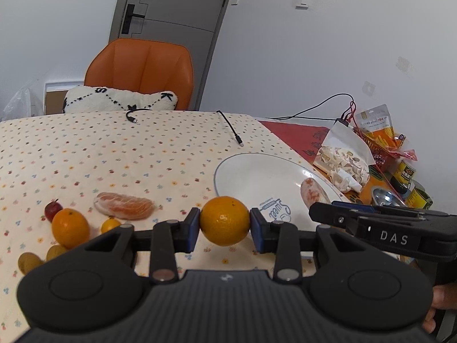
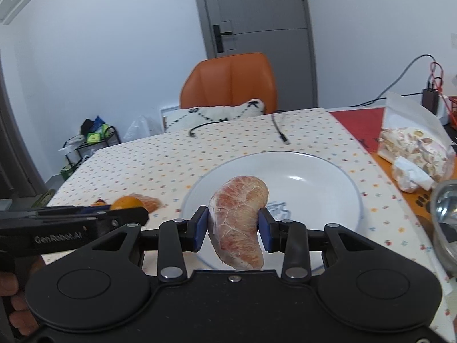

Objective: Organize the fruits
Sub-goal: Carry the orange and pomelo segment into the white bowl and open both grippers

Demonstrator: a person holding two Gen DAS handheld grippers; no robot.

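Left wrist view showed the table [image 1: 114, 148] wide and bare at upper left, the plate [image 1: 251, 177] right of center, the left gripper [image 1: 224, 223] pinching an orange [image 1: 224, 220] mid-frame. Right gripper [image 2: 234, 230], low center, clamped a peeled pomelo segment [image 2: 238, 225] over the plate's near rim.

A home dining room: a counter [image 1: 114, 148] under a dotted cloth, an orange chair [image 1: 140, 71], a grey door [image 1: 171, 14], snack bags [image 1: 345, 154].

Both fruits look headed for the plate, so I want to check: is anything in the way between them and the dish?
Nothing visible. The plate is bare, with the pomelo segment over it and the orange near its rim.
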